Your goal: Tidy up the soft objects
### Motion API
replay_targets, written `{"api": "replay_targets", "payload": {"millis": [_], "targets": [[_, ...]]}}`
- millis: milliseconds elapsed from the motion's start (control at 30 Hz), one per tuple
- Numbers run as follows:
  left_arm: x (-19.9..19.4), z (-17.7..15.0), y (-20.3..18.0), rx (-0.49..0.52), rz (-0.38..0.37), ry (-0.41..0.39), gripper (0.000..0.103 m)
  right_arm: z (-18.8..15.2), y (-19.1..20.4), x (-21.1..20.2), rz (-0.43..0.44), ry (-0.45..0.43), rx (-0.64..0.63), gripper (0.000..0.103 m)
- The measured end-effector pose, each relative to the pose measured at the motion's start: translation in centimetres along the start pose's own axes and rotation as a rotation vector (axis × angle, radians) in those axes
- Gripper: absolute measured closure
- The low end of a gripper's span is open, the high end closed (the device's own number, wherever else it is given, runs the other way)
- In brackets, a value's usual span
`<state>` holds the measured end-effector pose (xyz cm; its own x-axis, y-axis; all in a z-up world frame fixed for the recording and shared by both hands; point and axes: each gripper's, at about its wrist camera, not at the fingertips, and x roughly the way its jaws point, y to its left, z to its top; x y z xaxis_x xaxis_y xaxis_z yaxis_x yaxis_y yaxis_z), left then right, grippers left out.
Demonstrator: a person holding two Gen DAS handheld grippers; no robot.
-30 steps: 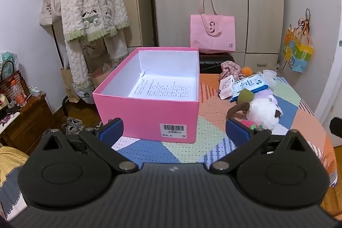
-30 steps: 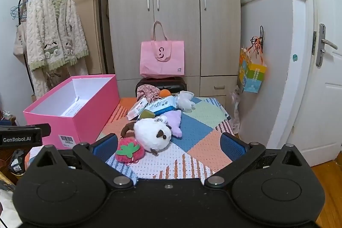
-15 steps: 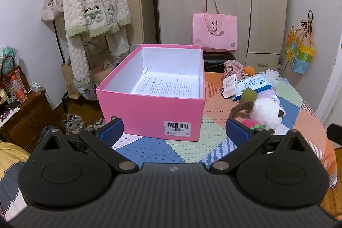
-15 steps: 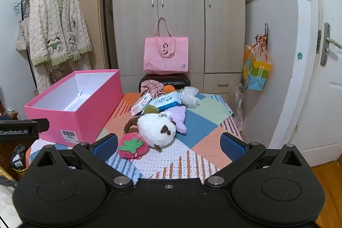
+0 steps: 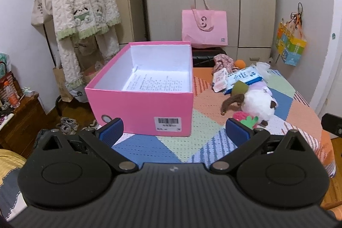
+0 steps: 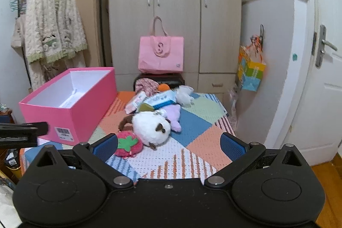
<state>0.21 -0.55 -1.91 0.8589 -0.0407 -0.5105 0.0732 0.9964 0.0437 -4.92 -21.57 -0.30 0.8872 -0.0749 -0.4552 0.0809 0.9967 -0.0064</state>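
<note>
Both grippers are closing in on the table; right gripper (image 6: 168,147), jaws wide and empty, is nearing the strawberry toy (image 6: 127,144) just ahead-left. Left gripper (image 5: 174,131), also wide, is facing the pink box (image 5: 141,110).

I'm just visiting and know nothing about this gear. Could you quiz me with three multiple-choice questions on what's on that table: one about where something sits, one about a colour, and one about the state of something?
1. Where does the strawberry plush lie?
A. Inside the box
B. On the patchwork table cover, touching the white plush
C. On the floor

2. What colour is the outside of the box?
A. Pink
B. Green
C. Black

3. How do the jaws of the right gripper stand?
A. Shut on a toy
B. Shut on nothing
C. Open, holding nothing

Answers:
1 B, it rests on the table cover against the white plush.
2 A, its outer walls are bright pink, its inside white.
3 C, the blue pads sit wide apart with only table cover between them.
</note>
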Motion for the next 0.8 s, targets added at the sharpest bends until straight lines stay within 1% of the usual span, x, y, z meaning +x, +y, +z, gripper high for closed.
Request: {"api": "replay_targets", "payload": {"millis": [67,133,200,300,433,600,733,800], "targets": [[0.0,0.0,0.0,-0.006,-0.002,-0.004,0.0,0.1,0.2,-0.4,0.005,-0.016,-0.004,0.0],[0.1,-0.2,0.0,-0.007,0.014,-0.019,0.0,0.1,0.3,-0.4,0.001,-0.021,-0.008,0.0],[0.3,-0.2,0.2,-0.01,0.022,-0.015,0.0,0.1,0.2,-0.3,-0.005,-0.017,-0.005,0.0],[0.6,-0.3,0.5,-0.031,0.017,-0.008,0.0,0.1,0.1,0.0,-0.015,-0.013,-0.001,0.0],[0.8,-0.7,0.9,-0.047,0.02,-0.041,0.0,-0.2,-0.1,0.2,-0.026,-0.016,0.005,0.0],[0.9,-1.0,1.2,-0.045,0.014,-0.049,0.0,-0.4,-0.2,0.4,-0.031,-0.012,0.006,0.0],[0.6,-1.4,1.4,-0.035,0.01,-0.093,0.0,-0.7,-0.1,0.4,-0.024,-0.036,-0.009,0.0],[0.6,-1.4,1.3,-0.021,0.008,-0.097,0.0,-0.9,0.1,0.3,-0.024,-0.072,-0.015,0.0]]}}
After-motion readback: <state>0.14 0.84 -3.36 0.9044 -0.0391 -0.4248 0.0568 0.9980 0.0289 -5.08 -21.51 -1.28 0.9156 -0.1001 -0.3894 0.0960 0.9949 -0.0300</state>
